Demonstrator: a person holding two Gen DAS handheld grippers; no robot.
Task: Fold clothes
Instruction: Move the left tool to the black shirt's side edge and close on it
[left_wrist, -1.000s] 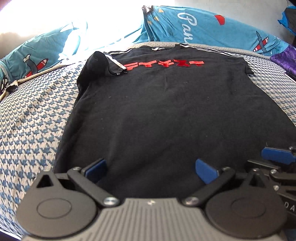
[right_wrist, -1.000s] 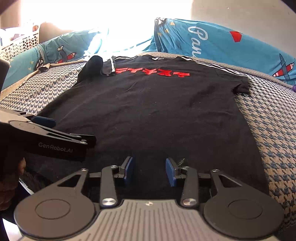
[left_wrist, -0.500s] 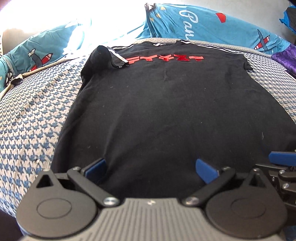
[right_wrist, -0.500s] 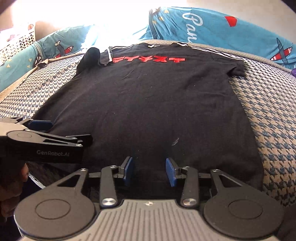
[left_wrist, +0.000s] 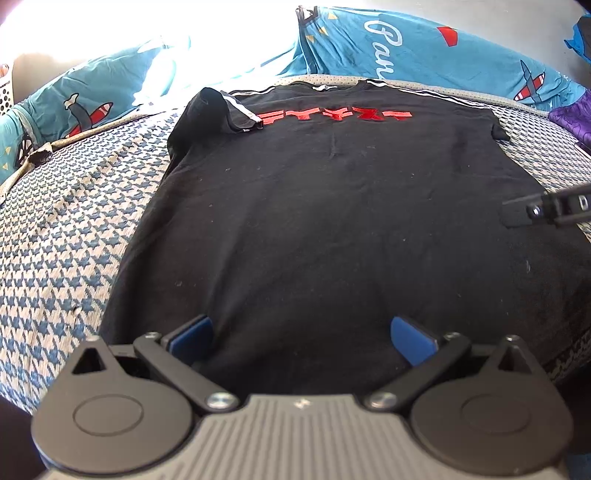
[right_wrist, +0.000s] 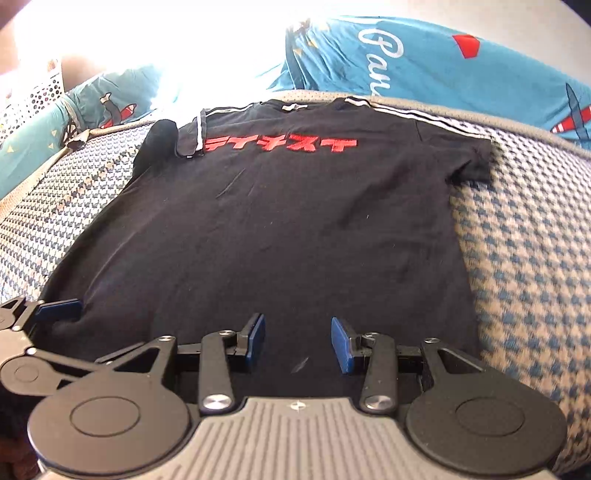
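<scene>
Both your grippers, left gripper (left_wrist: 301, 338) & right gripper (right_wrist: 298, 343), hang apart, empty, over the t-shirt (left_wrist: 332, 221) hem at the bed (left_wrist: 62, 236) near edge, positioned for gripping it.

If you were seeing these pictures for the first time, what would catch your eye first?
A black T-shirt with red lettering across the chest lies spread flat on the houndstooth bed cover. Bright blue aeroplane-print pillows line the far edge. Both the left hand-held gripper and the right hand-held gripper sit open at the near hem.
</scene>
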